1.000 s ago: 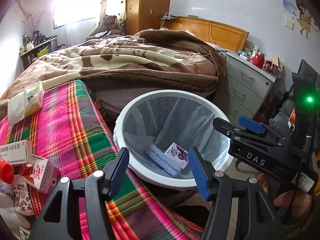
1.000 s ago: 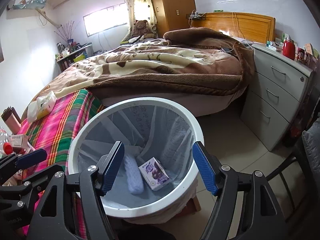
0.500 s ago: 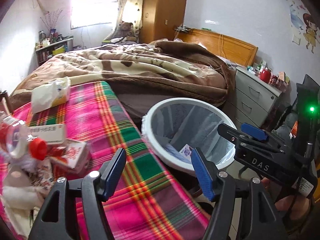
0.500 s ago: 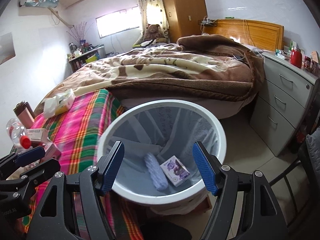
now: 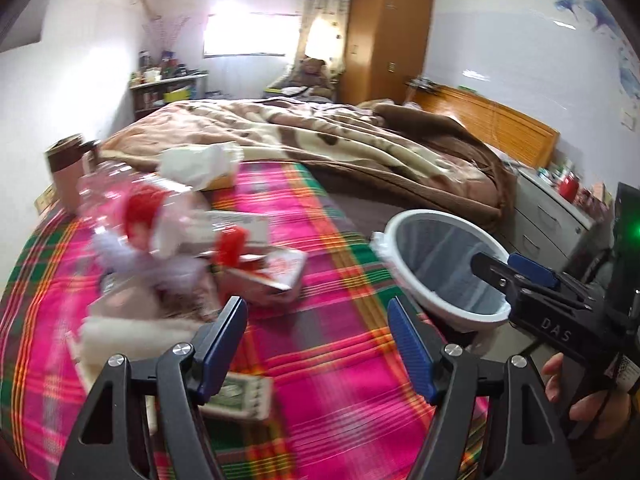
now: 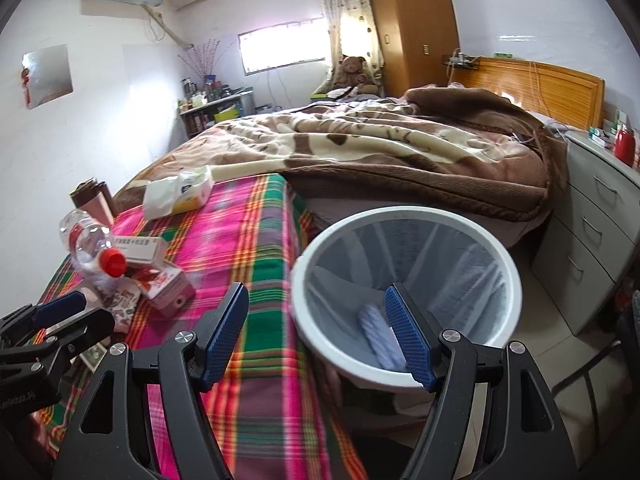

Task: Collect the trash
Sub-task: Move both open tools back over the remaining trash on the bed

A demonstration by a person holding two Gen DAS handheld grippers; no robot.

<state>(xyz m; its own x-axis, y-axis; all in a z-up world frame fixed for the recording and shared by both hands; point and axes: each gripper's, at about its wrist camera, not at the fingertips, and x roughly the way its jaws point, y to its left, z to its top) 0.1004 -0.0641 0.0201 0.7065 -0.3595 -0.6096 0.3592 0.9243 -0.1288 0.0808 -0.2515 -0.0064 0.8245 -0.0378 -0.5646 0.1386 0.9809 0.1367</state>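
A white trash bin [image 6: 408, 292] with a grey liner stands on the floor beside the plaid-covered surface [image 6: 248, 240]; it also shows in the left wrist view [image 5: 444, 268]. A crumpled pale item [image 6: 380, 336] lies inside it. A pile of trash sits on the plaid cloth: a clear bottle with a red cap [image 6: 92, 250], a white box [image 6: 140, 248], a pink carton [image 6: 166, 286], blurred in the left wrist view [image 5: 264, 276]. My left gripper [image 5: 316, 340] is open and empty above the cloth. My right gripper [image 6: 316, 334] is open and empty at the bin's rim.
A tissue pack [image 6: 178, 194] lies at the cloth's far end. A brown cup [image 6: 92, 200] stands at the left edge. A banknote [image 5: 236, 396] lies under my left gripper. A bed with a brown blanket [image 6: 380, 152] and a grey drawer unit [image 6: 592, 216] stand behind the bin.
Both grippers have swung left, away from the bin and toward the trash pile on the plaid cloth. Both stay open and empty. The left wrist view is blurred with motion.
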